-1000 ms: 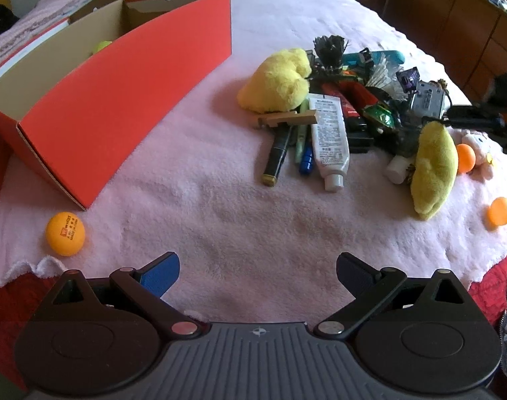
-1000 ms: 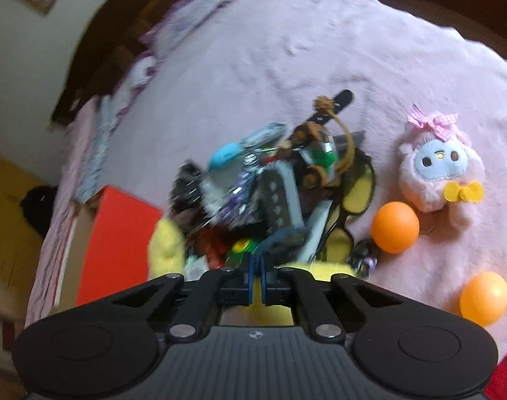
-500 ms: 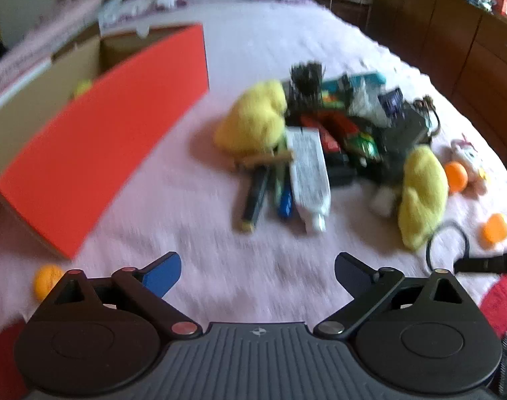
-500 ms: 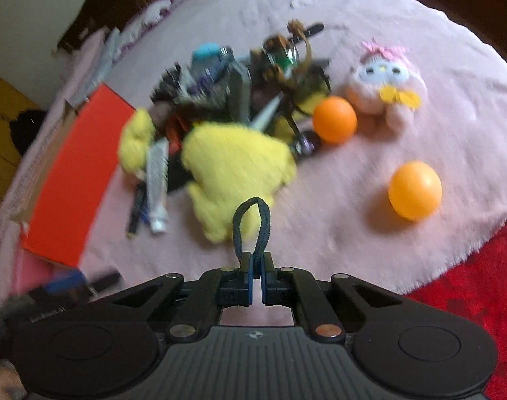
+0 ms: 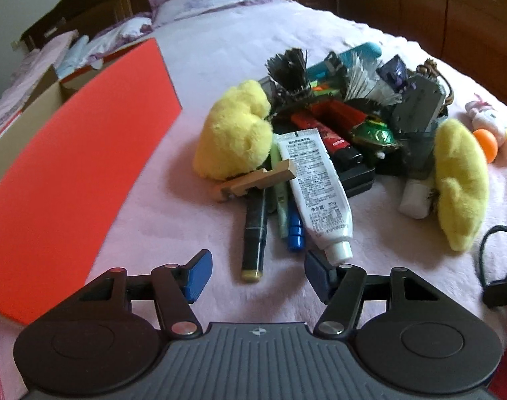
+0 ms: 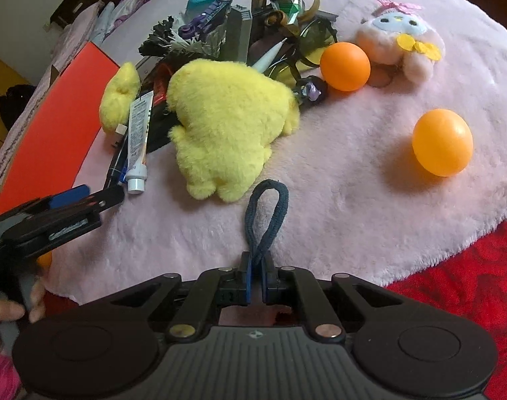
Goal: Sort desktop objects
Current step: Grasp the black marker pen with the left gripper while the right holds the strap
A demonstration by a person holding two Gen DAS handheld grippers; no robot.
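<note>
**Colleague:** Where are your two grippers right now?

**Me:** My right gripper (image 6: 255,278) is clamped on a dark hair tie (image 6: 266,215), whose loop sticks out ahead of the pads over the pink blanket (image 6: 337,200). My left gripper (image 5: 255,275) is closing, with nothing pinched yet. The butt end of the black marker (image 5: 254,233) lies in the gap between its blue pads (image 5: 196,276).

**Colleague:** So the marker is the left hand's target?

**Me:** I judge so. It lies at the near edge of the pile, just ahead of the left fingertips. Its long axis runs near to far, almost along the way the gripper points, so the jaws straddle it across its width. That suits a pinch on the barrel.

**Colleague:** Anything crowding it?

**Me:** The white tube (image 5: 315,193) lies just right of it, cap towards me and close to the right-hand pad. A blue pen (image 5: 295,233) and a pale green pen sit between the two. A wooden clip (image 5: 258,181) crosses the marker's far end.

**Colleague:** And the box?

**Me:** The orange box (image 5: 76,180) stands to the left, well apart from the pile. The left hand is nearer it; the right one is occupied anyway.
</note>
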